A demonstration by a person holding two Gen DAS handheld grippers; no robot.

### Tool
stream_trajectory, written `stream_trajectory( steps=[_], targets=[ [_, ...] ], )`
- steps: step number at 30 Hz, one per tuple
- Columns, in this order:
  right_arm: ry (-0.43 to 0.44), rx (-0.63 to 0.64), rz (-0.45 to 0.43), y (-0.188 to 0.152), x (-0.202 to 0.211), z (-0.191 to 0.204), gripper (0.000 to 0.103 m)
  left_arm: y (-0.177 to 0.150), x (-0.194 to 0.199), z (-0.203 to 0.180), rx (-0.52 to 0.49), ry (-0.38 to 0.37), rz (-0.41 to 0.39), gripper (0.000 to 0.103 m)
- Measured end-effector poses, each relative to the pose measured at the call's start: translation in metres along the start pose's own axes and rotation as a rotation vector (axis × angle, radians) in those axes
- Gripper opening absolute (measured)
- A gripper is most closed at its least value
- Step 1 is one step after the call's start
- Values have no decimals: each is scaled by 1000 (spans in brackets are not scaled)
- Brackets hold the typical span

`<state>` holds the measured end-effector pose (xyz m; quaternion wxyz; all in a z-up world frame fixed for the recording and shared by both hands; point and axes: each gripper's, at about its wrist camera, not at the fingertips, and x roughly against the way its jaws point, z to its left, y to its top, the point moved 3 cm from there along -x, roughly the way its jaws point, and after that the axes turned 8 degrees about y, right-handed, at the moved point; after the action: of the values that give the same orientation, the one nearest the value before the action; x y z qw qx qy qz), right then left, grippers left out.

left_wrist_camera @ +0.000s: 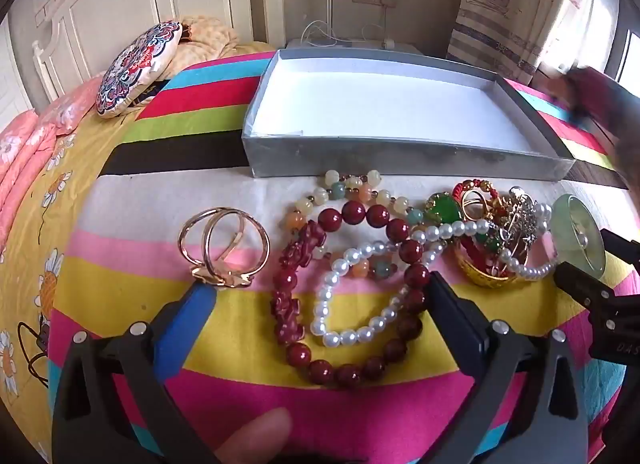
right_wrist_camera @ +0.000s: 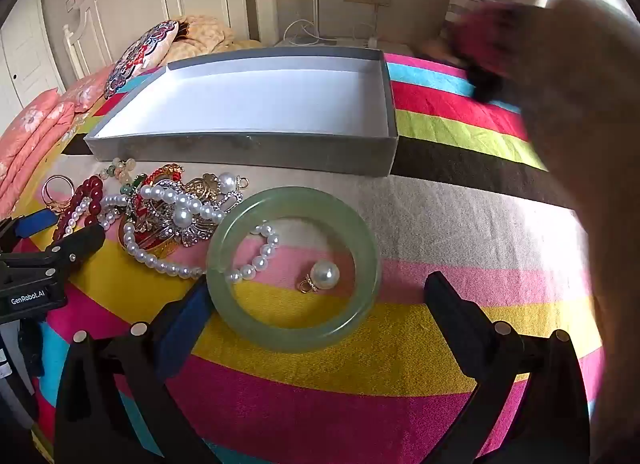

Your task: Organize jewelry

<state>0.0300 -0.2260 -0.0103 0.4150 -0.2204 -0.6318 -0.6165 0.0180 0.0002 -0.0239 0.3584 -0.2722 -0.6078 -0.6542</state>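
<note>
An empty grey box (left_wrist_camera: 400, 156) with a white inside lies on the striped bed cover, also in the right wrist view (right_wrist_camera: 240, 152). In front of it lies a jewelry pile: a dark red bead bracelet (left_wrist_camera: 400, 232), a pearl strand (left_wrist_camera: 344, 328), a gold double ring (left_wrist_camera: 222, 240), a gold and brooch tangle (left_wrist_camera: 496, 240). My left gripper (left_wrist_camera: 316, 288) is open over the red beads and pearls. A pale green jade bangle (right_wrist_camera: 294, 328) lies flat around a pearl pendant (right_wrist_camera: 324, 275). My right gripper (right_wrist_camera: 320, 292) is open, its left finger beside the bangle.
A patterned round cushion (left_wrist_camera: 136, 68) and pink bedding (left_wrist_camera: 24, 152) lie at the left by a white headboard. A nightstand with cables (left_wrist_camera: 344, 42) stands behind the box. A blurred hand (right_wrist_camera: 568, 104) fills the right of the right wrist view.
</note>
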Motion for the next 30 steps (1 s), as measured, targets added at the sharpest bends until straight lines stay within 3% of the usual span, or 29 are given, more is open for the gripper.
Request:
stream_trajectory(
  steps=[30],
  targets=[
    [4, 2, 6, -6, -1, 2, 99, 1, -1, 1, -2, 2, 2, 101]
  ],
)
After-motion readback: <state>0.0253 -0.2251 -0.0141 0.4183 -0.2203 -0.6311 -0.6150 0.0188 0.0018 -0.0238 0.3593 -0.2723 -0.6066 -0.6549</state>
